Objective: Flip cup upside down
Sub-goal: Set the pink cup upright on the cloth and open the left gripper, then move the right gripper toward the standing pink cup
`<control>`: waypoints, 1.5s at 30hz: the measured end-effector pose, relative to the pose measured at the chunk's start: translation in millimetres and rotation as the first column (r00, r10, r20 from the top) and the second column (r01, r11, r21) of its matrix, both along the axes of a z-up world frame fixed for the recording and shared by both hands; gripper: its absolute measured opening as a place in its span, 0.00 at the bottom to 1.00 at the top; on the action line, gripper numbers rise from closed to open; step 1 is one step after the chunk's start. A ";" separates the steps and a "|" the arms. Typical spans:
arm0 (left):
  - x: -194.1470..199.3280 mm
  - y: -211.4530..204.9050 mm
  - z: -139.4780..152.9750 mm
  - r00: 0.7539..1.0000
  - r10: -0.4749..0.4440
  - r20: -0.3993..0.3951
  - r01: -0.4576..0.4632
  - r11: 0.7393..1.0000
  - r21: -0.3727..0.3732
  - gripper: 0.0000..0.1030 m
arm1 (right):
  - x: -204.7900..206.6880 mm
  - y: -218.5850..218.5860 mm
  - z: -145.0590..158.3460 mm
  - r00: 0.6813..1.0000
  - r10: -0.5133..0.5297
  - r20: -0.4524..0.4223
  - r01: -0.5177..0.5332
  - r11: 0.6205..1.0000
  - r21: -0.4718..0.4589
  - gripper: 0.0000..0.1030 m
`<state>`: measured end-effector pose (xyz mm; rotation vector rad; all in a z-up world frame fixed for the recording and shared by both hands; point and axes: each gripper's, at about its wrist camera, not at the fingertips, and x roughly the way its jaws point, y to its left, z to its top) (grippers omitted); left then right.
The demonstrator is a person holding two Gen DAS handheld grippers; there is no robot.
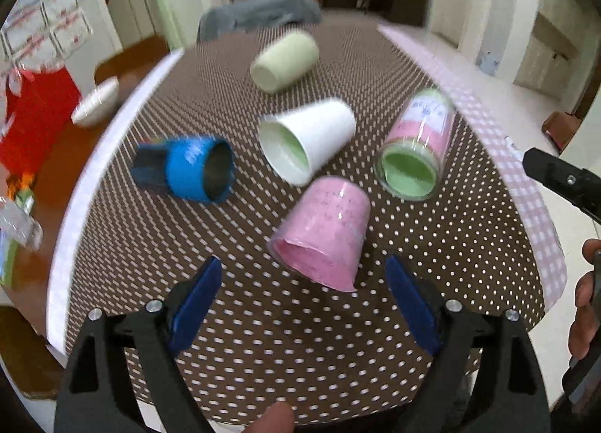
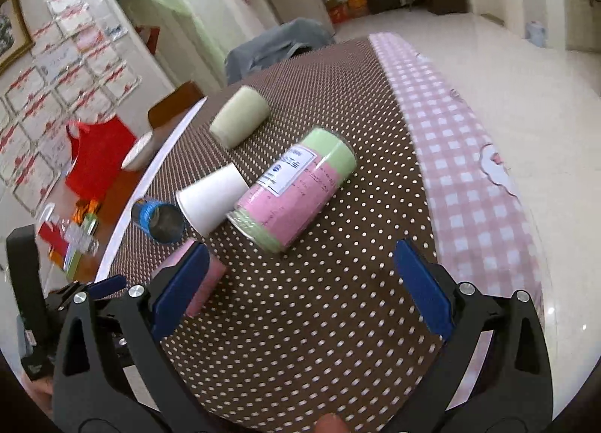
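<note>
Both the left hand-held gripper [image 1: 304, 301] and the right hand-held gripper [image 2: 300, 282] hover with blue pads spread wide, holding nothing. Five cups lie on their sides on the brown polka-dot counter [image 1: 300, 358]. The pink tapered plastic cup [image 1: 323, 233] lies just ahead of the left hand-held gripper, with a white paper cup [image 1: 306, 140] beyond it.

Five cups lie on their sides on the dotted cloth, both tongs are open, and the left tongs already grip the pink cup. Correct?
Not quite. The left tongs grip nothing: in the left wrist view their blue pads are spread and the pink cup lies just beyond them, untouched. The rest holds: five cups lie on their sides on the dotted cloth, and the right tongs are open too.
</note>
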<state>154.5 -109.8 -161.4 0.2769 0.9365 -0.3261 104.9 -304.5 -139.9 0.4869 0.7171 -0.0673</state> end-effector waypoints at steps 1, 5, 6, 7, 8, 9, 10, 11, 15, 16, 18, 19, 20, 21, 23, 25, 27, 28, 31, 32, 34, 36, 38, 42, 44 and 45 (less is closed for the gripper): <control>-5.0 3.8 6.5 0.999 -0.003 0.034 0.003 1.000 -0.001 0.85 | -1.9 3.3 2.5 1.000 -0.012 0.000 0.012 1.000 0.000 0.94; -4.4 32.7 34.1 0.992 -0.004 0.127 0.008 0.999 -0.034 0.85 | -5.9 25.0 22.3 1.000 -0.027 0.013 0.027 0.998 -0.051 0.94; -6.0 39.1 38.3 0.989 0.000 0.145 0.005 0.999 -0.037 0.85 | -5.7 27.5 25.8 1.000 -0.026 0.015 0.027 0.998 -0.060 0.94; -6.7 43.2 42.7 0.986 0.009 0.167 -0.001 0.999 -0.045 0.85 | -4.9 31.5 30.4 0.999 -0.024 0.020 0.026 0.997 -0.067 0.94; -2.5 50.9 49.2 0.984 0.014 0.177 -0.003 0.998 -0.058 0.85 | -4.2 34.8 34.2 0.999 -0.022 0.027 0.024 0.997 -0.073 0.94; -4.4 54.7 51.7 0.981 0.023 0.191 -0.009 0.997 -0.073 0.85 | -2.2 39.2 38.4 0.999 -0.018 0.033 0.020 0.996 -0.083 0.94; -5.3 58.0 54.9 0.978 0.029 0.205 -0.012 0.997 -0.079 0.85 | -0.7 42.5 39.7 0.999 -0.014 0.033 0.017 0.996 -0.089 0.94; -3.2 64.8 56.5 0.974 0.035 0.223 -0.017 0.996 -0.085 0.85 | 1.3 45.4 41.5 0.999 -0.008 0.033 0.011 0.996 -0.092 0.94; -10.6 82.4 64.1 0.960 0.081 0.269 -0.059 0.994 -0.092 0.85 | 8.7 57.9 45.4 0.999 0.025 0.032 -0.022 0.994 -0.108 0.94; -11.0 88.0 65.9 0.956 0.103 0.274 -0.078 0.992 -0.103 0.85 | 9.8 60.1 45.7 0.999 0.033 0.032 -0.029 0.994 -0.108 0.94; -10.8 99.2 68.5 0.948 0.145 0.283 -0.115 0.986 -0.121 0.85 | 11.5 64.1 45.9 0.998 0.046 0.032 -0.042 0.993 -0.109 0.94; -10.9 102.8 70.1 0.943 0.163 0.289 -0.132 0.983 -0.125 0.85 | 13.5 66.5 46.0 0.998 0.054 0.031 -0.051 0.993 -0.110 0.94; -10.8 108.4 72.7 0.939 0.176 0.295 -0.145 0.981 -0.126 0.85 | 15.6 68.8 46.0 0.998 0.062 0.031 -0.058 0.992 -0.109 0.94; -10.5 111.9 73.8 0.934 0.191 0.301 -0.159 0.979 -0.128 0.85 | 19.0 70.9 45.7 0.997 0.071 0.030 -0.067 0.992 -0.104 0.94; -8.1 118.2 76.4 0.931 0.212 0.299 -0.179 0.975 -0.133 0.85 | 24.2 75.7 45.5 0.996 0.081 0.027 -0.078 0.993 -0.094 0.94; -4.6 120.9 76.2 0.927 0.228 0.299 -0.195 0.971 -0.136 0.85 | 26.8 78.2 44.3 0.995 0.092 0.029 -0.089 0.993 -0.081 0.94; -2.1 120.9 76.4 0.922 0.234 0.308 -0.205 0.971 -0.126 0.85 | 30.5 81.4 42.9 0.994 0.104 0.026 -0.101 0.992 -0.076 0.94; -1.7 122.1 77.2 0.921 0.236 0.310 -0.207 0.970 -0.126 0.85 | 31.4 81.4 42.1 0.994 0.106 0.024 -0.104 0.992 -0.071 0.94; 1.7 122.3 77.1 0.922 0.239 0.305 -0.208 0.969 -0.131 0.85 | 35.2 82.3 38.2 0.995 0.099 0.011 -0.099 0.993 -0.058 0.94; 2.2 121.0 76.2 0.923 0.238 0.303 -0.208 0.970 -0.129 0.85 | 35.7 82.2 37.7 0.995 0.096 0.010 -0.095 0.994 -0.055 0.94; 4.3 120.2 75.4 0.923 0.236 0.304 -0.206 0.970 -0.130 0.85 | 36.3 82.4 37.1 0.996 0.090 0.008 -0.089 0.995 -0.054 0.94; 7.1 120.8 75.0 0.923 0.237 0.304 -0.207 0.970 -0.130 0.85 | 36.4 81.6 36.6 0.997 0.080 0.005 -0.080 0.995 -0.054 0.94; 8.2 121.6 75.6 0.921 0.240 0.308 -0.209 0.969 -0.132 0.85 | 37.6 82.0 37.0 0.997 0.075 0.004 -0.075 0.996 -0.049 0.94; 10.6 127.4 77.4 0.915 0.257 0.312 -0.221 0.964 -0.145 0.85 | 40.4 86.5 38.0 0.997 0.075 0.000 -0.075 0.996 -0.051 0.94; 12.1 132.1 79.3 0.911 0.269 0.313 -0.231 0.961 -0.153 0.85 | 41.4 89.5 37.9 0.997 0.077 -0.001 -0.077 0.996 -0.048 0.94; 12.5 133.6 79.8 0.909 0.272 0.315 -0.233 0.960 -0.155 0.85 | 42.2 92.2 37.7 0.997 0.081 -0.003 -0.081 0.996 -0.047 0.94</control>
